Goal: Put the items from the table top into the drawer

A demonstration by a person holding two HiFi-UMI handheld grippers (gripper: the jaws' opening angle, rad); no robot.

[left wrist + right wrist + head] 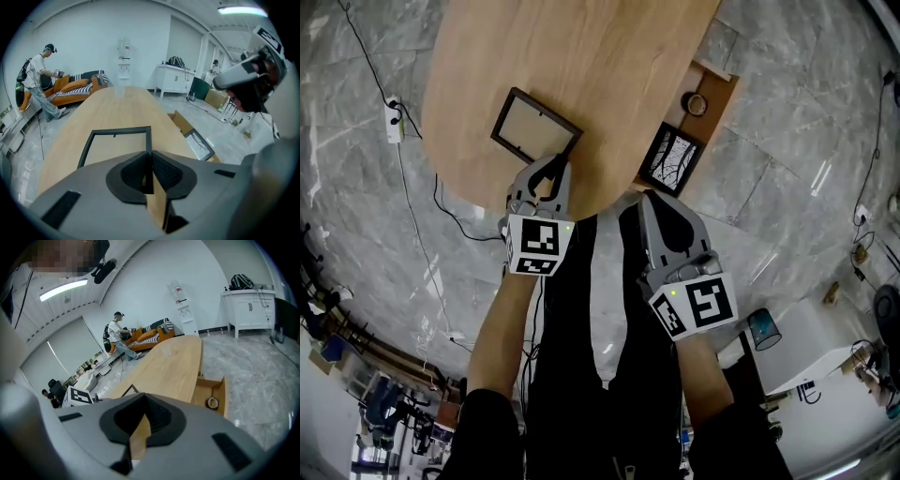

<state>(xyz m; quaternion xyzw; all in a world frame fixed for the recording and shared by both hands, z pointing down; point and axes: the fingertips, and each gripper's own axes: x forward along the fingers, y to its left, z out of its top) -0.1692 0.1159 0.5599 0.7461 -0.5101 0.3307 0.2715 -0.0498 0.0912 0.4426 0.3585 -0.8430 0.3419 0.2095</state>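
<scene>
Left gripper view: picture frame edge clamped between left gripper fingers.

Picture frame: thin dark border, pale tan panel, at near end of oval wooden table. Its near corner is pinched between jaws of left gripper. Wooden drawer stands open at table's side. Inside: black-framed branch print at near end, tape roll lying flat at far end, the two well apart.
</scene>
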